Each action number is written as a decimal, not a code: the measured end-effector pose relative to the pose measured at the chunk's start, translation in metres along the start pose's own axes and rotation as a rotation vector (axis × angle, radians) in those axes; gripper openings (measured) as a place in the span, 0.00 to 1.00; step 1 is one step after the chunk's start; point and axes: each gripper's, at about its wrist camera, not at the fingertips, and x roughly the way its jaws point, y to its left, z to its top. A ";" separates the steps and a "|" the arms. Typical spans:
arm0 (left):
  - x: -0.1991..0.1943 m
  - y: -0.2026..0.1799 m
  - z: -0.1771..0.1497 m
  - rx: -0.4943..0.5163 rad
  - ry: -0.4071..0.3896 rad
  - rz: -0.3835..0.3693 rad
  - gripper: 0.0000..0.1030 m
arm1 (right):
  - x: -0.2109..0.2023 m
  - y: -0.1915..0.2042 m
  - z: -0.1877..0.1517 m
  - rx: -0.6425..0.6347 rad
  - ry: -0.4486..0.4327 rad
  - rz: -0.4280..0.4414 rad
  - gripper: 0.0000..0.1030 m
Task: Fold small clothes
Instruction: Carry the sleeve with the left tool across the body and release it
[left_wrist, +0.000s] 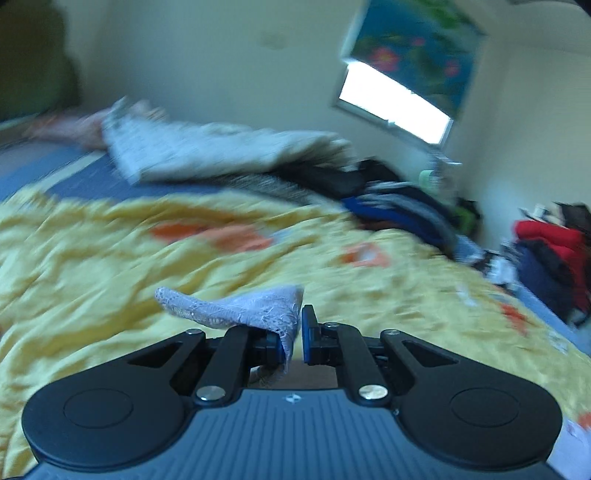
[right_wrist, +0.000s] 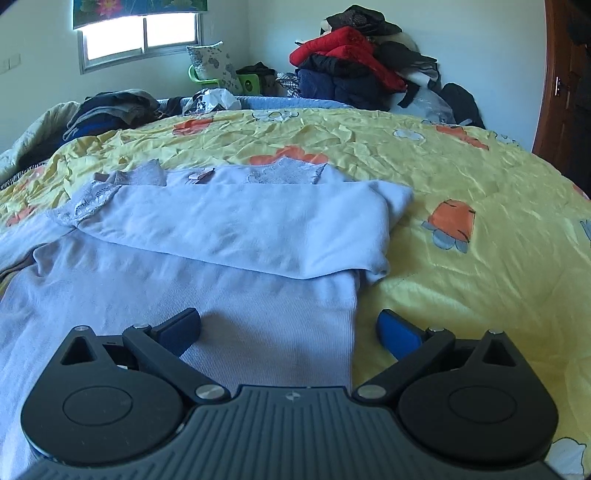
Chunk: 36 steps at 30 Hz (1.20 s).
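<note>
In the left wrist view, the left gripper (left_wrist: 294, 338) was clenched on a lace edge (left_wrist: 255, 306) of the garment, lifted above the yellow bedspread (left_wrist: 110, 251). In the right wrist view, the right gripper (right_wrist: 289, 330) hung released over the pale blue top (right_wrist: 221, 258), which lay partly folded on the bed.

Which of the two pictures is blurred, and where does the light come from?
Left wrist view: background smeared by motion blur, only the left gripper and its lace cloth sharp; the window is blown out. Right wrist view: sharp, daylight from the window, fisheye bending the yellow bedspread.
</note>
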 end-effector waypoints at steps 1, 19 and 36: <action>-0.003 -0.012 0.002 0.020 -0.010 -0.026 0.09 | 0.000 0.000 0.000 -0.001 0.000 0.000 1.00; -0.014 -0.139 -0.017 0.213 0.033 -0.241 0.07 | -0.002 -0.006 -0.001 0.035 -0.016 0.029 1.00; -0.030 -0.241 -0.046 0.377 0.042 -0.394 0.07 | -0.001 -0.004 -0.001 0.022 -0.014 0.015 0.99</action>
